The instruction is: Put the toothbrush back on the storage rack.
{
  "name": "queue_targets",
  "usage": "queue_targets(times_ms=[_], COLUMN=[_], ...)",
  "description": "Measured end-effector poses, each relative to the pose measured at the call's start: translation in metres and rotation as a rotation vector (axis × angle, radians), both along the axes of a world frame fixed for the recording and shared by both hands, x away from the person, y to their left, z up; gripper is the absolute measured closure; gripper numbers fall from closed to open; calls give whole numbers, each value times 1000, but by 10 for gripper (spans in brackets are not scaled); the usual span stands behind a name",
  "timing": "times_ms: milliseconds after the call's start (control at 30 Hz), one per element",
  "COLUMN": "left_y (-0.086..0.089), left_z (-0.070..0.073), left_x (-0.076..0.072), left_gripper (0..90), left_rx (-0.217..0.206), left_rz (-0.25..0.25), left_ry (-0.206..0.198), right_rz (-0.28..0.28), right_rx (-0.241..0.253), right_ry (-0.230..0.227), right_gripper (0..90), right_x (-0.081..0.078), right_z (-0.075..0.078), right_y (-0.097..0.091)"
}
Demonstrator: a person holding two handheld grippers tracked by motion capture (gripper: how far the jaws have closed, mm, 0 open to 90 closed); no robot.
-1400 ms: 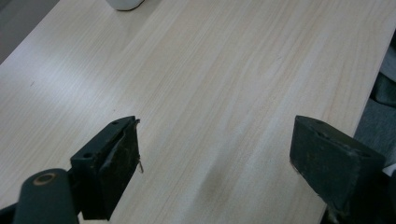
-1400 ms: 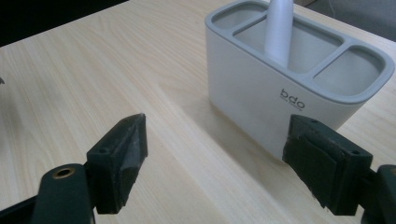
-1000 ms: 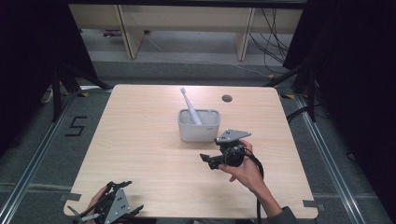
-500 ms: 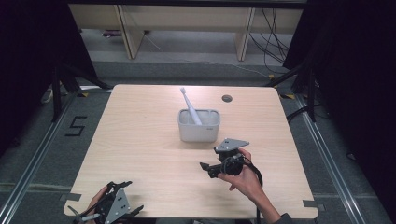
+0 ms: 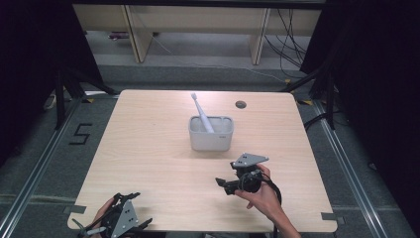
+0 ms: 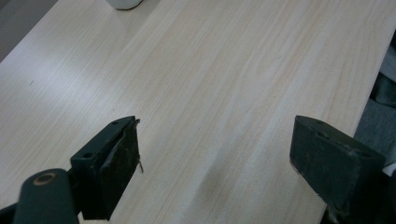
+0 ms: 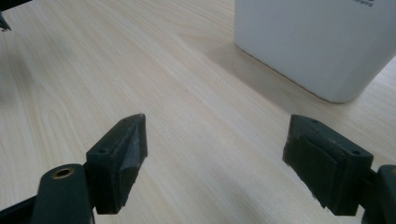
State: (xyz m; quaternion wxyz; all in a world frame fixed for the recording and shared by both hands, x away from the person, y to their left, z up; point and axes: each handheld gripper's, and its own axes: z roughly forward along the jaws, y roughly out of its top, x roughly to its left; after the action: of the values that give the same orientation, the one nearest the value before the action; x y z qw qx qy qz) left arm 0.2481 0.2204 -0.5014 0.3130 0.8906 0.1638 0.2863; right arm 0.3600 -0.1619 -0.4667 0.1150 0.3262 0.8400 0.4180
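Near the white holder point(image 5: 211, 134) with its toothbrush point(image 5: 201, 112), right gripper point(image 5: 229, 186) wide, empty; left gripper point(image 5: 130, 225) likewise

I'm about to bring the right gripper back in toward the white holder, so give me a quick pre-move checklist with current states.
1. Right gripper open, nothing between its jaws: ok.
2. Left gripper open and parked at the near table edge, out of the path: ok.
3. White holder upright, apart from both grippers: ok.
4. Toothbrush standing in the holder, leaning toward its far left, head up: ok.
5. Bare tabletop between right gripper and holder: ok.
6. How firmly the toothbrush sits inside: cannot tell.
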Motion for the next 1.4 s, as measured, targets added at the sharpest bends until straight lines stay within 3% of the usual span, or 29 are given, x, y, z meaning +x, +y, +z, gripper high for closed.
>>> queue_targets(times_ms=[33,67,100,133,167,200,233,300,467,500,567,633,733,767,867,967,1033,1100,1167,1233,1400], left_y=[-2,-1,-2,0,-1,0,-1,0,0,-1,-2,0,-1,-2,0,0,0,0,-1,0,0], left_z=[-3,-1,-2,0,-1,0,-2,0,0,-1,-2,1,0,-2,0,0,0,0,-1,-1,-1], left_x=[-1,0,-1,-1,-1,0,-1,0,-1,-1,-1,-1,-1,-1,-1,0,-1,-1,-1,-1,-1], left_gripper=[154,154,154,154,153,153,153,153,153,154,154,154,154,154,154,154,153,154,154,153,154], left_rx=[-40,-17,-35,-9,-30,-16,-38,3,-3,-28,-24,13,0,-31,6,-1,3,0,-2,-6,-6], left_rz=[15,9,17,3,15,10,12,0,8,10,15,-5,6,14,3,-2,1,7,8,7,10], left_ry=[-14,-10,-19,-1,-8,-4,-2,-5,-12,-1,-19,8,-11,-13,-9,-1,0,-12,-11,-8,-11], right_rz=[-3,-4,-5,-4,-3,-4,-4,-13,-18,-3,-3,-12,-9,-9,-10,-11,-31,-15,-36,-14,-22], right_rx=[1,-1,6,6,-5,-1,-3,-20,-3,-7,-1,-2,-4,-2,-4,-5,0,-8,-1,-10,-15], right_ry=[7,11,7,4,5,9,6,-1,13,5,12,7,9,14,21,13,44,26,44,33,44], right_gripper=[220,219,218,218,218,217,215,214,212,212,212,212,212,212,212,211,209,206,202,201,196], right_x=[-1,-2,-2,-3,-3,-4,-5,-7,-11,-11,-12,-13,-14,-15,-17,-18,-22,-21,-25,-24,-29], right_z=[0,0,-1,-2,-2,-3,-4,-4,-6,-7,-7,-7,-9,-9,-10,-12,-11,-12,-14,-14,-17], right_y=[0,-1,-1,-1,-2,-3,-3,-4,-6,-7,-8,-10,-12,-12,-15,-17,-17,-20,-21,-22,-25])
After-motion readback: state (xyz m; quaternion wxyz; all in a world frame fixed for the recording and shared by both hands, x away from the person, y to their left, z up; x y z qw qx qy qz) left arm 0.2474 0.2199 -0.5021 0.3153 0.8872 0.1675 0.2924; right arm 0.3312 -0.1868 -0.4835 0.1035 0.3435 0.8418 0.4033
